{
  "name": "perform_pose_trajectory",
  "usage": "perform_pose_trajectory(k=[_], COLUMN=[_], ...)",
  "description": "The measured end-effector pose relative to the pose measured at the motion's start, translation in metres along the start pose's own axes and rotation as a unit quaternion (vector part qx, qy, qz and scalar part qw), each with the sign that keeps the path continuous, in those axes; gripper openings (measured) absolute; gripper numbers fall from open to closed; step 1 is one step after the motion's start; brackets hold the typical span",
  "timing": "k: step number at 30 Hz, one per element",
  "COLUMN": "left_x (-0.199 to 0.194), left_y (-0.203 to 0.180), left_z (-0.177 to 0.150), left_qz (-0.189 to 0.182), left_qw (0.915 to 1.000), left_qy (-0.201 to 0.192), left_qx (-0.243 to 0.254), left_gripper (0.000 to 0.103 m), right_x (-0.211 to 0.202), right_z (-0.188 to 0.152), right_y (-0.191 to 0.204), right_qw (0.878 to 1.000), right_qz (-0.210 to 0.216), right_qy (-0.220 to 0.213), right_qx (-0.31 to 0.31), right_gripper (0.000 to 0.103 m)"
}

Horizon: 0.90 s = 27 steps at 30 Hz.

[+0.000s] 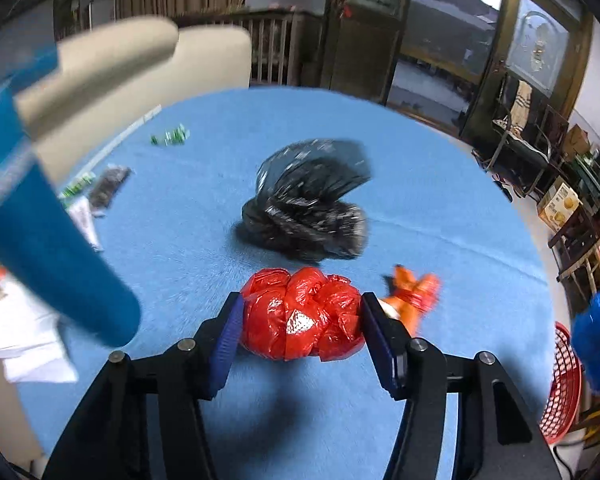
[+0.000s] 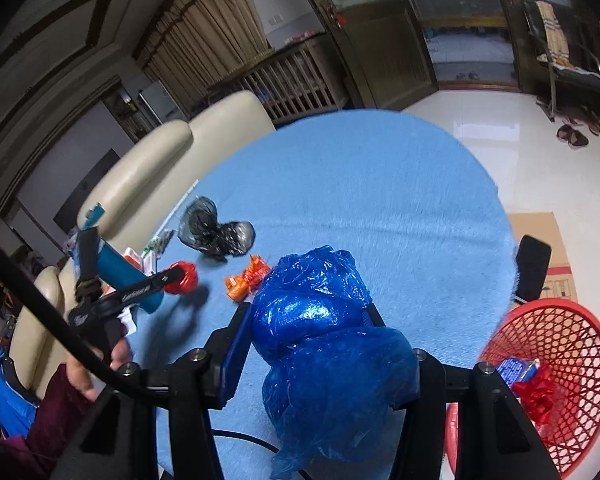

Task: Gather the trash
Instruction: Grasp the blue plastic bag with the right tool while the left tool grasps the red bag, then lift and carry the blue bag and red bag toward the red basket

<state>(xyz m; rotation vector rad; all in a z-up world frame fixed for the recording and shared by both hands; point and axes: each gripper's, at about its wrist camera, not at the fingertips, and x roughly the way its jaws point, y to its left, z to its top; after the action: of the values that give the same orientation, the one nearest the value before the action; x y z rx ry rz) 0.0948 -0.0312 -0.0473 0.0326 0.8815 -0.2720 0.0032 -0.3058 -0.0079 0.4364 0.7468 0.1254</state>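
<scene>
My left gripper is shut on a red plastic bag ball, held just above the blue table; it also shows in the right wrist view. My right gripper is shut on a big blue plastic bag, seen at the right edge of the left wrist view. A black bag lies on the table beyond the red one, with a small orange bag to its right. A red mesh basket stands at the table's right, holding a red bag and a blue packet.
A blue cylinder stands at the table's left, close to the left gripper. Small green and dark wrappers and white paper lie at the left. Cream chairs stand behind the table. A cardboard box is on the floor at the right.
</scene>
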Motion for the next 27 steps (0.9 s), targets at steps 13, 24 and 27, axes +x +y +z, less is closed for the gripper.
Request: perform_pose_trajectory(k=[13,24,27], left_x=[-0.129,-0.174,-0.176], left_y=[-0.096,-0.147,-0.152], left_z=[-0.014,-0.028,-0.027], left_qz=[0.032,0.032,0.034], left_qw=[0.9864,0.9721,0.9694], left_qy=[-0.110,-0.149,-0.154], left_qx=[0.117,0.179,0.188], left_gripper=[0.060,0.061,0.061], right_x=[-0.073,-0.118,-0.126], right_z=[-0.016,-0.021,-0.022], right_y=[-0.012,-0.024,-0.029], right_qw=[0.998,0.994,0.993], right_qz=[0.002,-0.009,-0.008], right_qy=[-0.062,-0.107,-0.113], right_qx=[0.012,0.020,0.026], right_gripper=[0.057,0.057,0.057])
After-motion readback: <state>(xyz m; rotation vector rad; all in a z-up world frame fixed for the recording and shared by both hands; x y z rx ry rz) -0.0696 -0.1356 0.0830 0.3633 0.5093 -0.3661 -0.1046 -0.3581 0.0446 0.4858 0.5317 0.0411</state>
